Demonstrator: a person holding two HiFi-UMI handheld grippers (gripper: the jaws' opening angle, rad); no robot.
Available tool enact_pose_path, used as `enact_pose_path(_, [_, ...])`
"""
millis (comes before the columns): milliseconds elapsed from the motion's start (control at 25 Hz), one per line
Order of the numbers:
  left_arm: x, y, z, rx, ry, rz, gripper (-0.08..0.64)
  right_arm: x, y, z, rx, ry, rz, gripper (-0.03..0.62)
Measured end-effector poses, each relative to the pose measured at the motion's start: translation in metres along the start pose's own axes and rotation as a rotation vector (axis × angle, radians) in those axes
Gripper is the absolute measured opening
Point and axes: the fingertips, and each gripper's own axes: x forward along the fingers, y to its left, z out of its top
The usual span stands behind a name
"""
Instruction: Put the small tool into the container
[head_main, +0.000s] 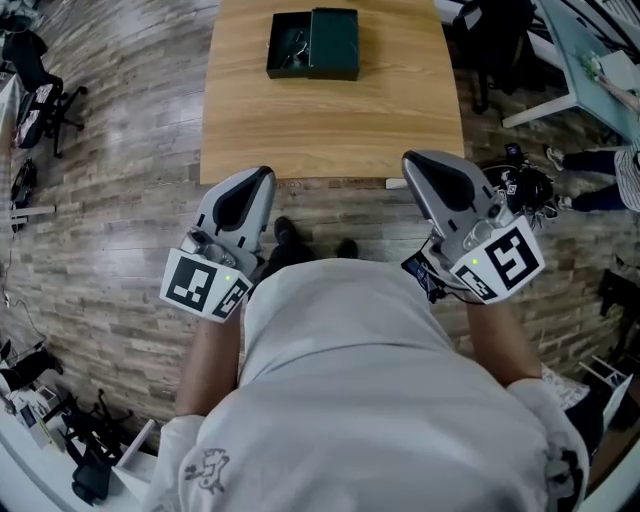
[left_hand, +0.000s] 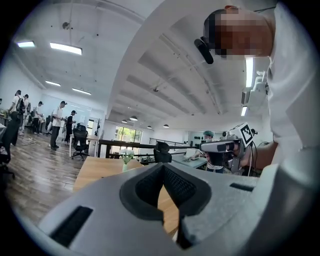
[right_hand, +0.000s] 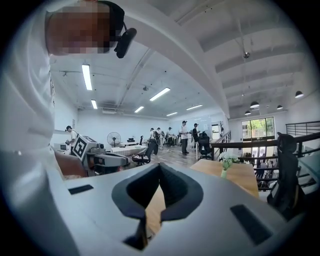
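Head view: container (head_main: 313, 44) open; glint in its left half, possibly the small tool (head_main: 290, 47), too small to tell. Well short of container: left gripper (head_main: 262, 176), right gripper (head_main: 412, 160).
Left gripper view: jaws together, empty.
Right gripper view: same.
Tool likely light, stiff, slick; pinch mid-length.

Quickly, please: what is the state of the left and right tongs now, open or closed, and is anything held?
Grey left tongs: closed, holding nothing.
Grey right tongs: closed, holding nothing.
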Motion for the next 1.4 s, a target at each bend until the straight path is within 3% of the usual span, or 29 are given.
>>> enact_pose_path(200, [-0.003, -0.036, -0.003, 0.004, 0.004, 0.0, 0.006, -0.033, 0.007, -0.009, 0.001, -0.004, 0.004, 0.006])
enact_pose_path(520, [-0.013, -0.057, 0.0, 0.016, -0.005, 0.019, 0.006, -0.057, 0.021, -0.017, 0.033, -0.033, 0.019, 0.006])
enact_pose_path(1400, [-0.027, -0.078, -0.003, 0.014, -0.012, 0.007, 0.006, -0.072, 0.033, -0.027, 0.021, -0.017, 0.011, 0.006])
